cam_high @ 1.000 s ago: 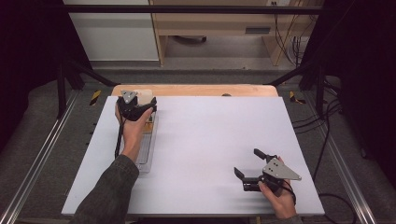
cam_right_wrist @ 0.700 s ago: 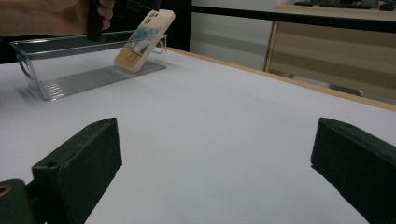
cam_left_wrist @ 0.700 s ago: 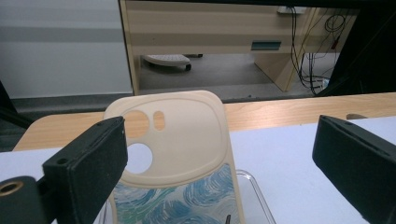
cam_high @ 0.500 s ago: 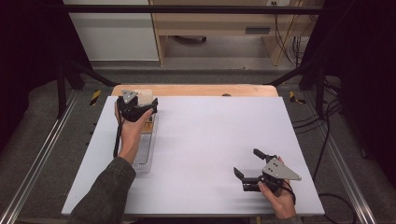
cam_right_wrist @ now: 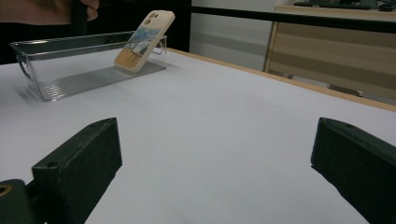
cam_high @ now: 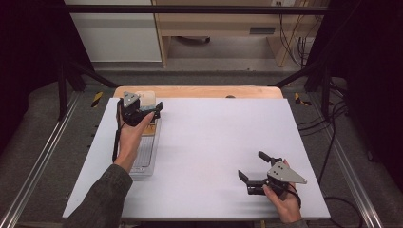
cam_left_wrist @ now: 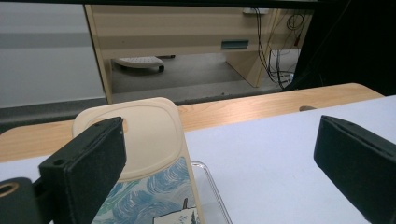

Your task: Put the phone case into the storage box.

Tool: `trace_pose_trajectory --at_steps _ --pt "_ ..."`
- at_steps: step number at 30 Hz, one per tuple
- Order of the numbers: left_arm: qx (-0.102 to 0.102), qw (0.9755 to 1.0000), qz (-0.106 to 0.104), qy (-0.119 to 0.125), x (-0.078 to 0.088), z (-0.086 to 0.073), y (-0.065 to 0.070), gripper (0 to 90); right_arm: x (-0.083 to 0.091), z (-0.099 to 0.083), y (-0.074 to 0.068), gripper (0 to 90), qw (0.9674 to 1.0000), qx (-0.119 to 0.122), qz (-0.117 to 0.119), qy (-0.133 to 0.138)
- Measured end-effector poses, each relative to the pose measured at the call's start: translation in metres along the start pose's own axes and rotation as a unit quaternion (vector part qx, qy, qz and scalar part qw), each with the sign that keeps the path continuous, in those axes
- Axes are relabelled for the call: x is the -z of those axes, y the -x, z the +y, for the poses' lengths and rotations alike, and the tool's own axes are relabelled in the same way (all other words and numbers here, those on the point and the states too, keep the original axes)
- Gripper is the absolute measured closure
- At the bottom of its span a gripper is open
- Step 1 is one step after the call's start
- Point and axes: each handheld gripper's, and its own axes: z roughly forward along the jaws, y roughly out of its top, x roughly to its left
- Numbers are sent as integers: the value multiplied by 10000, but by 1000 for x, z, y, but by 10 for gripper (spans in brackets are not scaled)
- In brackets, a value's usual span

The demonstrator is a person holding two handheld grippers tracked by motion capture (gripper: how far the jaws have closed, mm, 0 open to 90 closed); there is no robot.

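A clear plastic rectangular tray (cam_high: 142, 164) is lying on the white rectangular table board (cam_high: 209, 142) at about nine o'clock, running lengthwise from six toward twelve. A cream-backed phone case with a painted scene (cam_right_wrist: 144, 42) is standing in the tray's twelve-o'clock end, leaning tilted against the end wall. The left gripper (cam_high: 142, 110) is hanging just above that end. The right gripper (cam_high: 254, 171) is sitting near five o'clock, well apart from the tray.

On a white table (cam_high: 209, 142), the left gripper (cam_high: 142, 113) hovers with jaws apart over a phone case (cam_high: 148, 99) leaning in a clear tray (cam_high: 145, 161). The right gripper (cam_high: 259, 167) rests near the front right, jaws apart.
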Motion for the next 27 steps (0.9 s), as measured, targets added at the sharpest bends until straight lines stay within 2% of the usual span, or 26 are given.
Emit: trace_pose_trajectory --at_steps 9,27 --pt "15 9999 -101 81 8 5 1 21 0 0 0 19 10000 -15 -8 2" --pt "-5 9994 -297 179 13 7 2 20 0 0 0 20 10000 -3 4 4"
